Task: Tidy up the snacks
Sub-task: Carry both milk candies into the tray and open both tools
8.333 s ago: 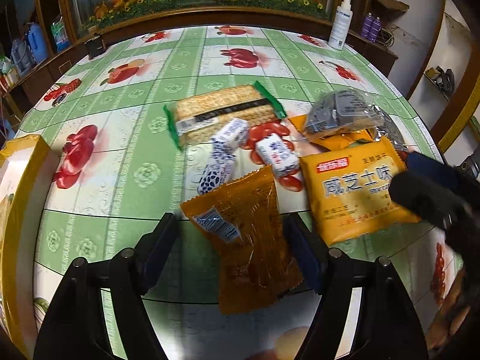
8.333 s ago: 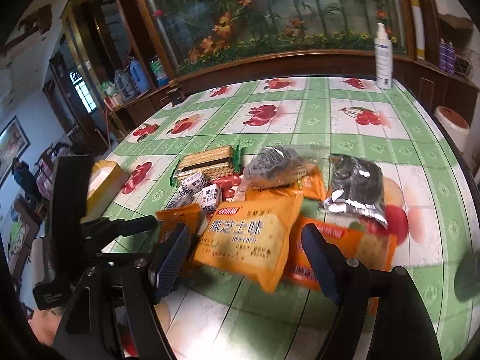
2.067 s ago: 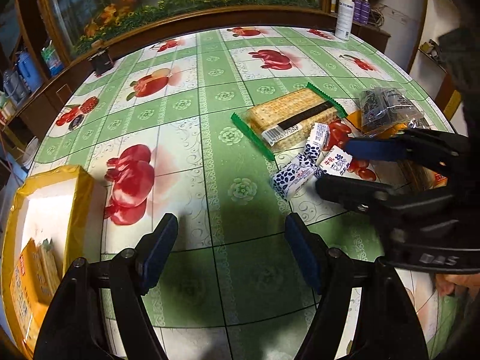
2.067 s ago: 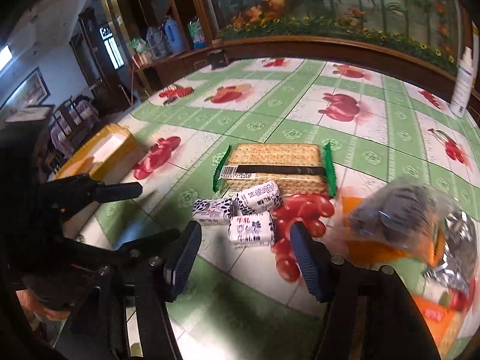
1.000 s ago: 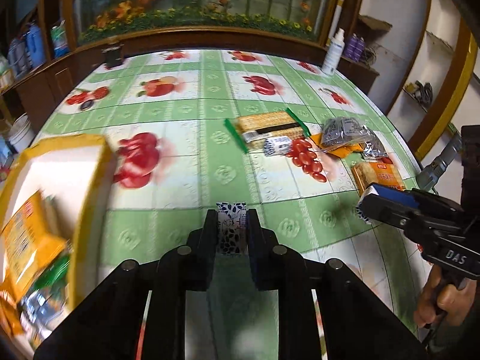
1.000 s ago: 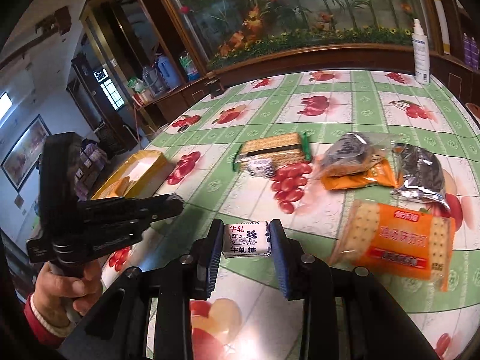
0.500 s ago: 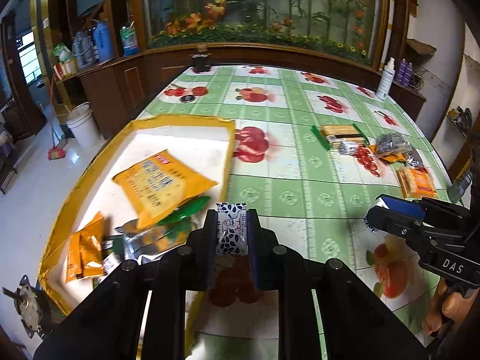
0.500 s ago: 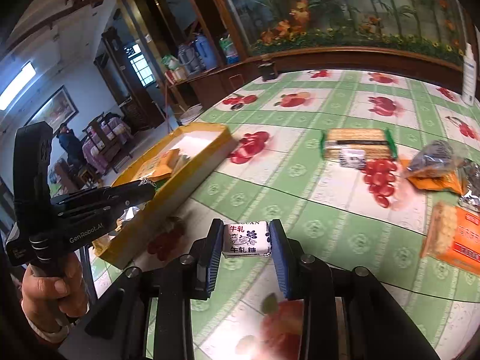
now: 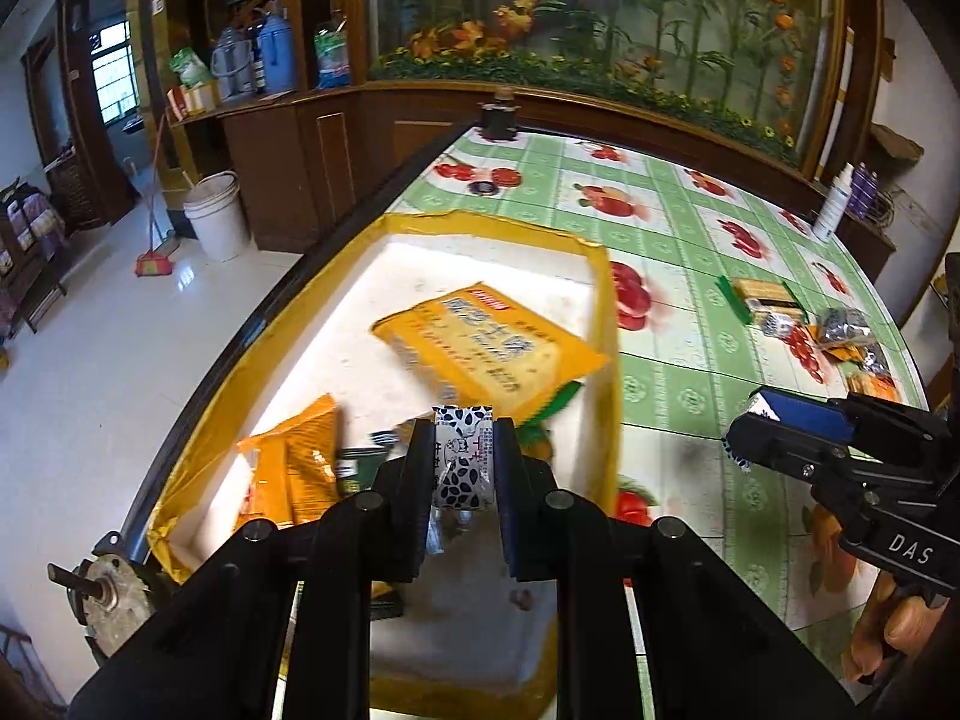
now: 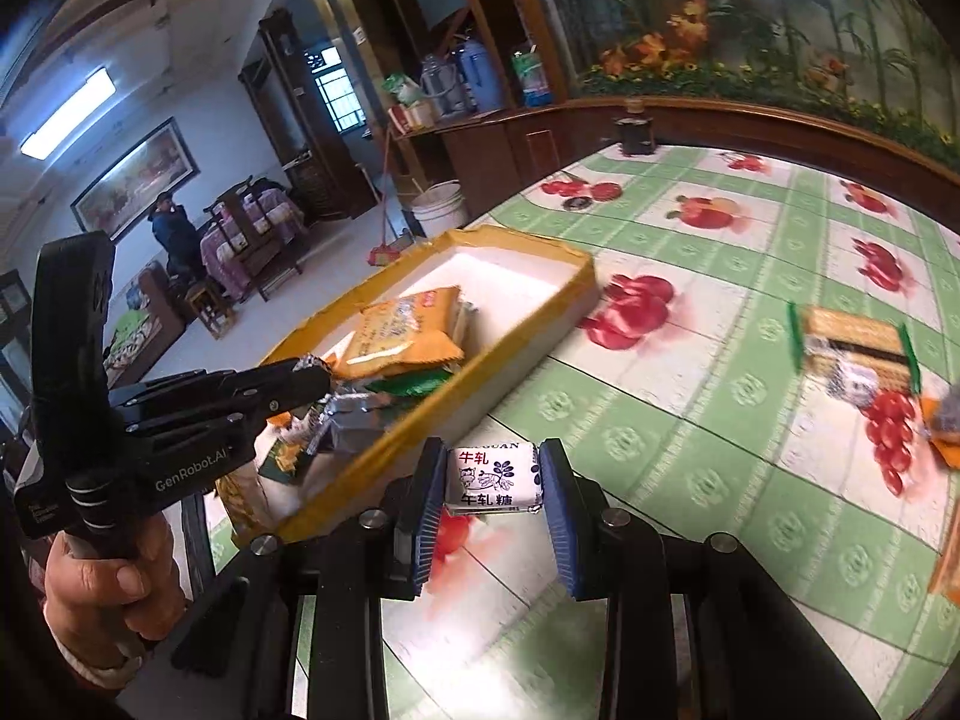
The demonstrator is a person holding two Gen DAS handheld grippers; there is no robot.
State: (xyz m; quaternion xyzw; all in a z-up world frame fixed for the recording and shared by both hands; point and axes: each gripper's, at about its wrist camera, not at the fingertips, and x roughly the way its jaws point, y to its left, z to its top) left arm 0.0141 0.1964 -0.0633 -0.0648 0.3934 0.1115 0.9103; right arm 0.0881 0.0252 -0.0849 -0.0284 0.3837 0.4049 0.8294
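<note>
My left gripper (image 9: 463, 456) is shut on a small white nougat candy (image 9: 462, 459) with black spots, held above the near end of the yellow box (image 9: 606, 324). Inside the box lie a yellow cracker bag (image 9: 486, 348), orange packets (image 9: 294, 468) and other wrappers. My right gripper (image 10: 492, 480) is shut on a second white candy (image 10: 492, 477) with red and black print, over the tablecloth just right of the box's rim (image 10: 420, 420). The left gripper (image 10: 300, 384) shows at the left of the right wrist view, its tip over the box.
More snacks stay farther along the green fruit-print tablecloth (image 9: 678, 372): a cracker pack with green ends (image 9: 765, 294), a silver bag (image 9: 843, 324) and orange packets (image 9: 870, 384). The table's left edge (image 9: 336, 264) drops to a white floor with a bucket (image 9: 216, 216). A person stands far off (image 10: 171, 228).
Both grippers have swung left with their candies still held. The left one is now over the yellow box, the right one beside its rim; the snack pile has receded to the right.
</note>
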